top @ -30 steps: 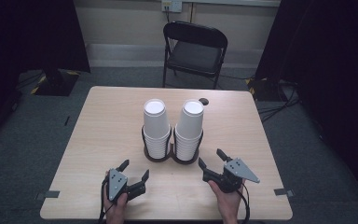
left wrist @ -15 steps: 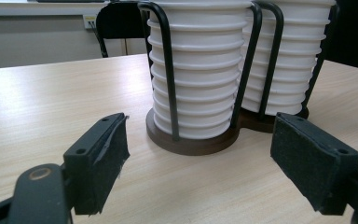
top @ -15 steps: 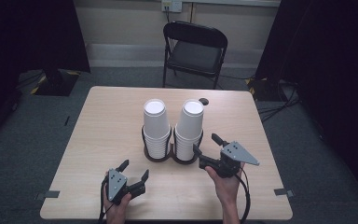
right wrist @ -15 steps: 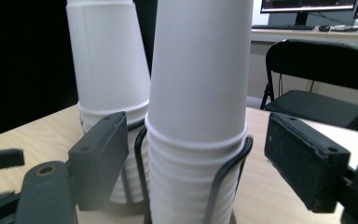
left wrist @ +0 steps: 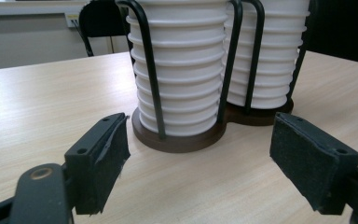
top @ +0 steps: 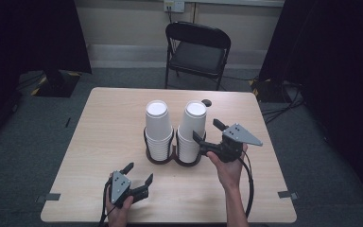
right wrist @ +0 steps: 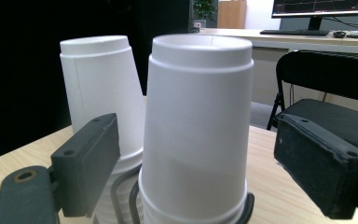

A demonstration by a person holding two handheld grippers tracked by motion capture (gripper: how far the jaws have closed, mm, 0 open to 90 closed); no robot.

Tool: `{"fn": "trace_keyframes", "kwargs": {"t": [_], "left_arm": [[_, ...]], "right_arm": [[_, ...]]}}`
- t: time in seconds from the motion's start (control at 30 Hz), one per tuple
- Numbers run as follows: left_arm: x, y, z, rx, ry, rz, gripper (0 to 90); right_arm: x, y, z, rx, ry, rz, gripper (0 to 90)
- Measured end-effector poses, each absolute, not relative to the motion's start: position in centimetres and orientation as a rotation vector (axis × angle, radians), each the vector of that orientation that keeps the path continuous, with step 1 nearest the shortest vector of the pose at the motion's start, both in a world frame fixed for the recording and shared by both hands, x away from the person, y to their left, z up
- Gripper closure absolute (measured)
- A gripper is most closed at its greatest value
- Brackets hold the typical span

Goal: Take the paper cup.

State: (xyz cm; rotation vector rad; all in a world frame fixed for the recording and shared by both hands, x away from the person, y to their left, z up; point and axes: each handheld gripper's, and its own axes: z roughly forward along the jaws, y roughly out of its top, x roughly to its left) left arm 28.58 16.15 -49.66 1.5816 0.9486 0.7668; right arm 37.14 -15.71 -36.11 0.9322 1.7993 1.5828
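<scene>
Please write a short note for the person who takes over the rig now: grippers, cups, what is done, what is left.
Right gripper: open, raised, jaws either side of the top cup of the right cup stack, not closed on it.
Left gripper: open, low near the table's front edge, pointing at the black wire cup holder.
Both stacks, including the left cup stack, stand upside down in the holder.
Done: approach only. Left: probably close on the top cup and lift it off.

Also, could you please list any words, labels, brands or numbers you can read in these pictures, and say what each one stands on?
None can be read.
The two stacks of white cups and their black holder are plain.
A monitor in the right gripper view shows coloured lines, too small and blurred to read.
</scene>
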Motion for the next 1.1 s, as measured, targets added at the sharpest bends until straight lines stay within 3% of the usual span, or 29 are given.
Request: {"fn": "trace_keyframes", "kwargs": {"t": [0.6, 1.1], "left_arm": [[28.4, 16.2, -49.7, 1.575, 0.936, 0.776, 19.1], [28.4, 16.2, -49.7, 1.573, 0.934, 0.781, 18.4]], "right_arm": [[41.3, -13.9, -34.1, 0.902, 1.836, 1.606, 13.1], [43.4, -12.3, -36.2, 0.956, 1.946, 1.578, 12.9]]}}
